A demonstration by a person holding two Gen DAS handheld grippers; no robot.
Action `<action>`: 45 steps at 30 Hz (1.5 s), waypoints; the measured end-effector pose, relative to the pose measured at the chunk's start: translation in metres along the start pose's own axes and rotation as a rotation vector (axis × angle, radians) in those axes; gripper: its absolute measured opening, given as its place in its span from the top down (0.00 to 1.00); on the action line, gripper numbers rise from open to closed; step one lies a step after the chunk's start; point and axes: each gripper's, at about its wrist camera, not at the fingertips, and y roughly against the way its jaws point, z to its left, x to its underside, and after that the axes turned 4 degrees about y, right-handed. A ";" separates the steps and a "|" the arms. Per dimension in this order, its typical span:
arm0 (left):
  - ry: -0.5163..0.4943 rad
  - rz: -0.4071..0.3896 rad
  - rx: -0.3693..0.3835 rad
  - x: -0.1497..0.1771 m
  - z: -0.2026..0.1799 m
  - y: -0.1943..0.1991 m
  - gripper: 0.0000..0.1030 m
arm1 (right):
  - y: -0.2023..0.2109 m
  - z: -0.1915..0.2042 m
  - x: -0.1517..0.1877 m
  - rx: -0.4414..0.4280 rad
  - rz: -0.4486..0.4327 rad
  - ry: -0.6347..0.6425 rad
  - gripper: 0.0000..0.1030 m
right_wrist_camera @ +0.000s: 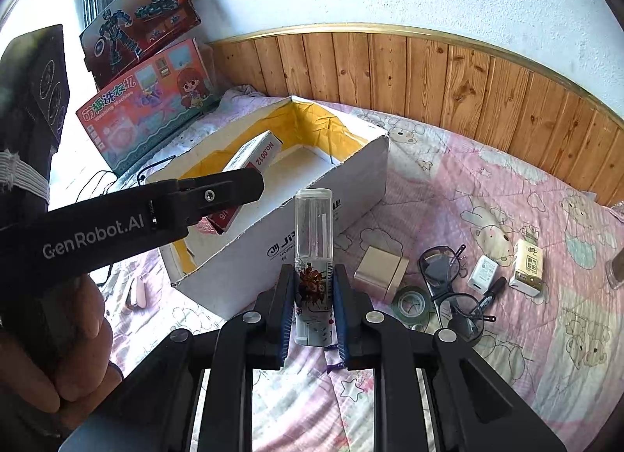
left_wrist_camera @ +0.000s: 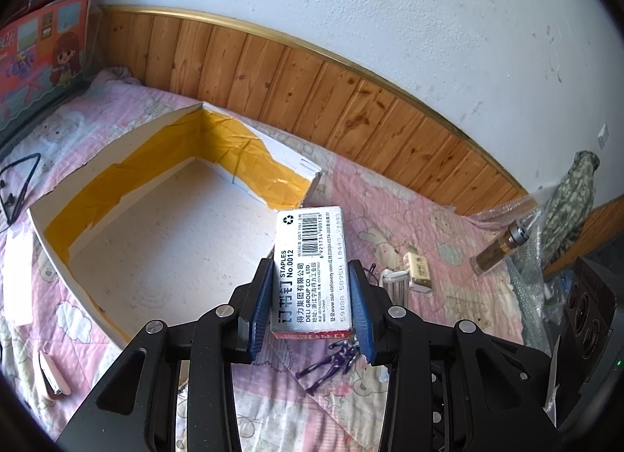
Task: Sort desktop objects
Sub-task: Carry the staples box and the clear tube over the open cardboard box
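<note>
My left gripper (left_wrist_camera: 311, 276) is shut on a white staples box (left_wrist_camera: 310, 268) and holds it over the right rim of the open white cardboard box (left_wrist_camera: 163, 226), whose inside walls are taped yellow. In the right wrist view the left gripper (right_wrist_camera: 218, 190) holds that staples box (right_wrist_camera: 253, 155) over the cardboard box (right_wrist_camera: 351, 179). My right gripper (right_wrist_camera: 313, 284) is shut on a clear plastic tube with a cartoon label (right_wrist_camera: 314, 257), upright, in front of the cardboard box's near wall.
On the pink quilt lie a purple figurine (left_wrist_camera: 331, 364), a tan cube (right_wrist_camera: 380, 270), a tape roll (right_wrist_camera: 409, 302), glasses (right_wrist_camera: 448, 284), a white charger (right_wrist_camera: 483, 272), a black marker (right_wrist_camera: 493, 292), a small cream box (right_wrist_camera: 527, 266) and a bottle (left_wrist_camera: 499, 247). Toy boxes (right_wrist_camera: 148, 109) lean at the back left.
</note>
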 end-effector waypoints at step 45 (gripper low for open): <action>0.177 0.021 -0.051 -0.053 0.075 -0.038 0.62 | -0.041 0.022 -0.064 -0.055 0.004 0.009 0.81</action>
